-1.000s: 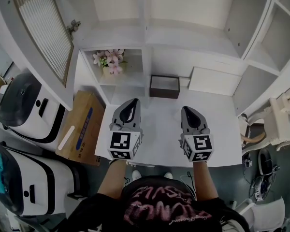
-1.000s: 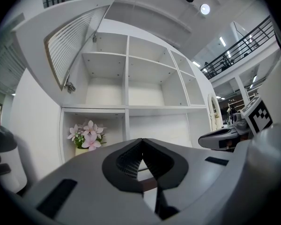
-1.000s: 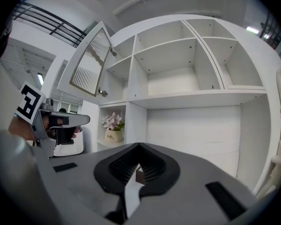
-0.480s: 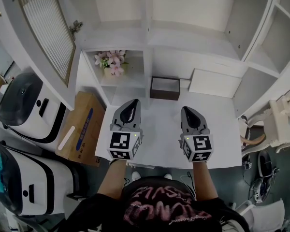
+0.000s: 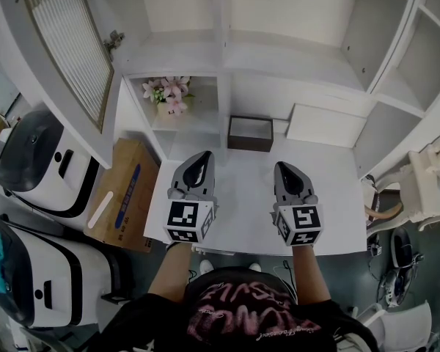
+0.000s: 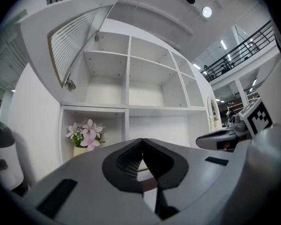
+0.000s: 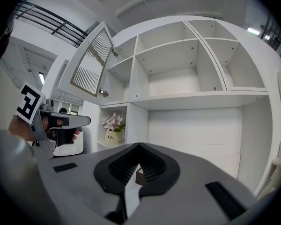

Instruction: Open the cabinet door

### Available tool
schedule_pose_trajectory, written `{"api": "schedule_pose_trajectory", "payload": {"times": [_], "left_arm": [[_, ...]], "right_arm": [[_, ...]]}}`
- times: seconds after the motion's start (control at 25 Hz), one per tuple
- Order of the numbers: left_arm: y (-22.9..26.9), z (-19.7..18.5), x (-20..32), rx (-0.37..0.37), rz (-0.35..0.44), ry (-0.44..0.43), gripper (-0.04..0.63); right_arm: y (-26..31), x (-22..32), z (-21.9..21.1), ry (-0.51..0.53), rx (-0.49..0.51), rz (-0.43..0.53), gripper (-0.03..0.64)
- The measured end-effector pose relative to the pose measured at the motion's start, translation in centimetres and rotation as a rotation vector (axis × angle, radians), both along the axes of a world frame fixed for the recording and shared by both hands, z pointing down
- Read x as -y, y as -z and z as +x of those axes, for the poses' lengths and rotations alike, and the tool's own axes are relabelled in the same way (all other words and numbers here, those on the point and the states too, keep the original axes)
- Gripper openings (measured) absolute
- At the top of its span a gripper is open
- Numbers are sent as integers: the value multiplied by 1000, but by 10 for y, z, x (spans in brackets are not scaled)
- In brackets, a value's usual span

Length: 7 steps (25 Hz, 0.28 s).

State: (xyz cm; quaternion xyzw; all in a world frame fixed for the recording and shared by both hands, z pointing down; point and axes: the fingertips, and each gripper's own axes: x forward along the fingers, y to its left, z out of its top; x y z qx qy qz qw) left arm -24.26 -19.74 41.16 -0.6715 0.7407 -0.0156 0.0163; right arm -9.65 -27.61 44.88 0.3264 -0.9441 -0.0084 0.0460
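Presently, stock as I hold it:

1. Left gripper (image 5: 197, 158): jaws together, empty, level above the white table (image 5: 242, 211).
2. Right gripper (image 5: 287, 170): jaws together, empty, just beside the left at its 3 o'clock.
3. Cabinet door (image 5: 66, 46), slatted: at my 10 o'clock, swung wide off its upper compartment. I judge the opening done.
4. Pink flowers (image 5: 166, 92) in a pot: at 11 o'clock, in the compartment under the door.
5. Brown box (image 5: 250, 131): at 12 o'clock, at the back of the table.

Hazards: lifting my left gripper toward 10 o'clock could clip the door's free edge and knock it back toward shut. A careless reach at 11 o'clock could tip the flowers.
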Motion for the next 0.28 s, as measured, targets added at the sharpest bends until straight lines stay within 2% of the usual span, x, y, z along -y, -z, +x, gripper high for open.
{"api": "schedule_pose_trajectory", "payload": {"times": [0.28], "left_arm": [[-2, -5, -1, -15, 1, 9, 15]], "right_arm": [[2, -1, -2, 3, 7, 14, 14]]}}
